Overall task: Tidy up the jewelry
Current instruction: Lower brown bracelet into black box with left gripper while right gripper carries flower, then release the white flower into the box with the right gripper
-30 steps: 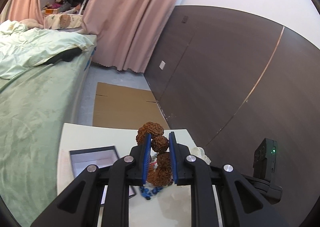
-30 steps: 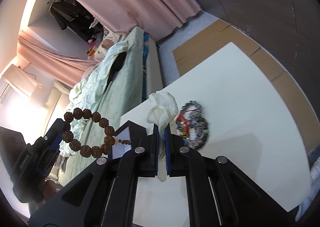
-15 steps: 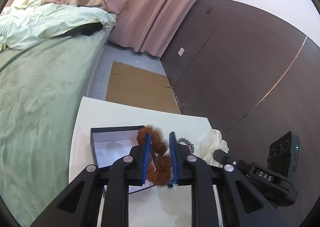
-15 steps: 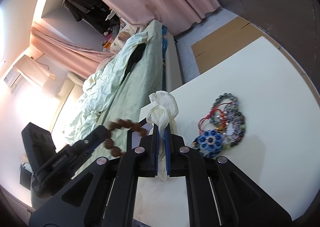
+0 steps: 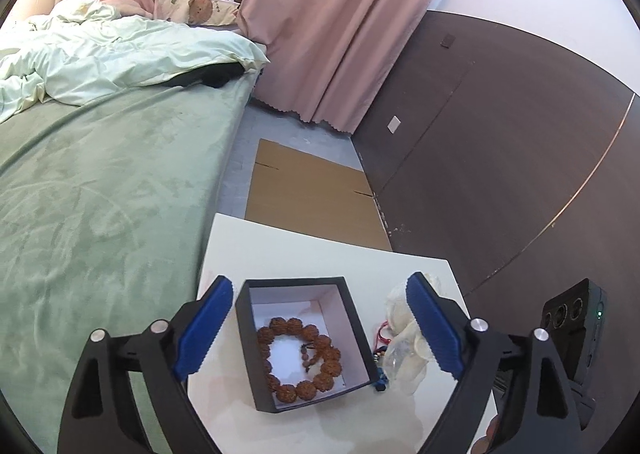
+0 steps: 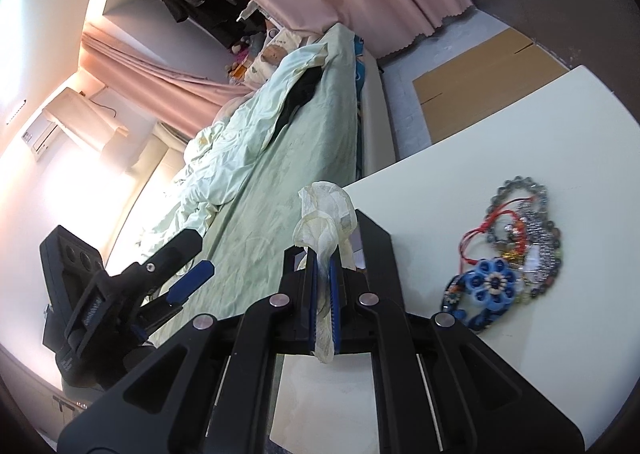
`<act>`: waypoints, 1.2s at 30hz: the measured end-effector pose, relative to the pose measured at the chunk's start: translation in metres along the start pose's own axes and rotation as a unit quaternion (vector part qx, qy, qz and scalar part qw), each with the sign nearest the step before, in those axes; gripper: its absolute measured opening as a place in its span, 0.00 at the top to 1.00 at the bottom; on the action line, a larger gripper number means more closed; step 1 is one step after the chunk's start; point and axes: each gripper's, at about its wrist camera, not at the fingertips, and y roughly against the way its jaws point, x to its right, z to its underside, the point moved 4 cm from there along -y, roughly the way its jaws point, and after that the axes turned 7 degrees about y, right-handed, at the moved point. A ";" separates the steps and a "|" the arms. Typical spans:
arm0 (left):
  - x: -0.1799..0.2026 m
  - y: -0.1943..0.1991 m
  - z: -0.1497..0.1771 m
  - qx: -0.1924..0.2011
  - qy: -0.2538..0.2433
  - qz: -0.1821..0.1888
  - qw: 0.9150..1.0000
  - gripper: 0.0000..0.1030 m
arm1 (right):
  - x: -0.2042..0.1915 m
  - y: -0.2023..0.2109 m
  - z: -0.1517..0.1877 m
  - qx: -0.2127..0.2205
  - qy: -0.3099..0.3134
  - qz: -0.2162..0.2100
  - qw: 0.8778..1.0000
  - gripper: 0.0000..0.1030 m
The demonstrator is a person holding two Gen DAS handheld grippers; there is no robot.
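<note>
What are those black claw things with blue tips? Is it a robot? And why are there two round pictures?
No robot here: a person holds a hand-held gripper in each hand, and each has a camera looking along its two fingers. That gives two round pictures.

The left hand-held gripper is wide open above a black box on the white table. A brown bead bracelet lies inside the box.

The right hand-held gripper is shut on a crumpled white tissue. Beside it on the table lies a pile of other jewelry, with a blue bead flower and red cord. A green bed stands next to the table.
</note>
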 end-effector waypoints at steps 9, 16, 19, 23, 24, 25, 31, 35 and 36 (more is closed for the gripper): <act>-0.011 -0.003 -0.007 0.001 0.020 -0.011 1.000 0.08 | -0.017 -0.033 0.005 -0.038 0.015 -0.029 0.999 0.35; -0.012 -0.005 -0.005 -0.003 0.025 -0.012 1.000 0.08 | 0.003 -0.003 -0.002 -0.009 -0.007 -0.004 1.000 0.21; -0.008 -0.006 -0.001 -0.008 0.020 -0.009 1.000 0.08 | 0.017 0.011 -0.004 -0.007 -0.019 0.013 1.000 0.21; 0.006 -0.012 0.010 -0.022 0.004 0.000 1.000 0.08 | 0.028 0.024 -0.006 -0.011 -0.028 0.035 0.999 0.21; 0.011 -0.013 0.013 -0.025 -0.001 0.003 1.000 0.08 | 0.030 0.028 -0.006 -0.012 -0.028 0.042 0.999 0.21; 0.014 -0.015 0.016 -0.028 -0.005 0.005 1.000 0.08 | 0.032 0.032 -0.006 -0.012 -0.028 0.047 0.998 0.21; 0.044 -0.024 0.041 -0.052 -0.036 0.029 0.998 0.08 | 0.051 0.051 -0.001 -0.016 -0.046 0.070 0.996 0.21; 0.061 -0.035 0.058 -0.078 -0.053 0.041 0.995 0.19 | 0.062 0.061 0.000 -0.015 -0.062 0.082 0.995 0.21; 0.064 -0.039 0.063 -0.085 -0.054 0.044 0.994 0.23 | 0.067 0.064 0.000 -0.014 -0.070 0.084 0.994 0.21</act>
